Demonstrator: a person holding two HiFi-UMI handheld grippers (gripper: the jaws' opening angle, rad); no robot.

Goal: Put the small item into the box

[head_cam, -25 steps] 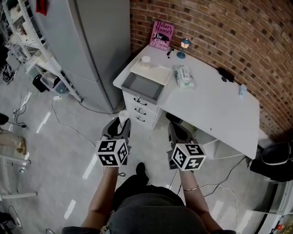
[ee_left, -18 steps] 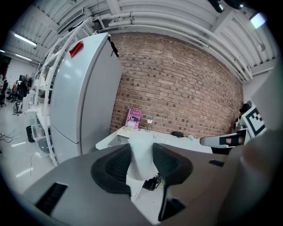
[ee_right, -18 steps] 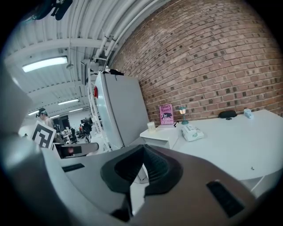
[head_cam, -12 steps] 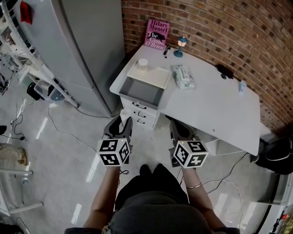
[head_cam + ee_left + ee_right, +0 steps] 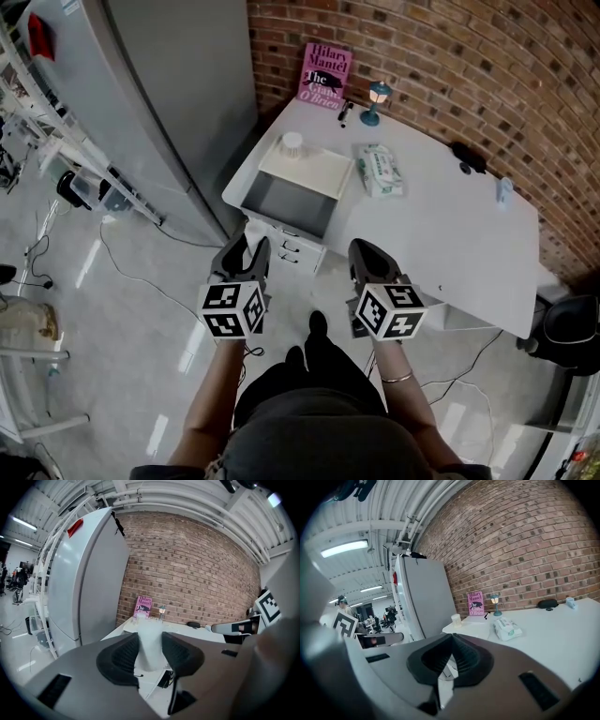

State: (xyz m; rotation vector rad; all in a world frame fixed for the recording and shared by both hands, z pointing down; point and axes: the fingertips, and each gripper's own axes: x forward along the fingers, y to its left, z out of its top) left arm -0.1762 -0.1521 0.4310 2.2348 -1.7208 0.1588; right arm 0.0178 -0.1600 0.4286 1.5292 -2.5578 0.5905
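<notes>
My left gripper (image 5: 248, 247) is shut on a small translucent white cup (image 5: 149, 631), which stands upright between the two dark pads in the left gripper view. The open grey box (image 5: 290, 194) sits at the near left corner of the white desk (image 5: 450, 234), its cream lid (image 5: 309, 170) lying behind it with another white cup (image 5: 292, 142) on top. Both grippers hover over the floor just short of the desk's front edge. My right gripper (image 5: 367, 255) is shut with nothing in it; its pads meet in the right gripper view (image 5: 451, 641).
On the desk are a pack of wipes (image 5: 380, 171), a pink book (image 5: 325, 75) against the brick wall, a small blue lamp (image 5: 377, 99), a pen (image 5: 345, 112) and a black item (image 5: 466, 156). A tall grey fridge (image 5: 173, 94) stands left of the desk; drawers (image 5: 289, 246) are below the box.
The person has stepped a little toward the desk, so the box now lies closer ahead of the grippers. Both grippers keep their pose; the left still holds the cup.
</notes>
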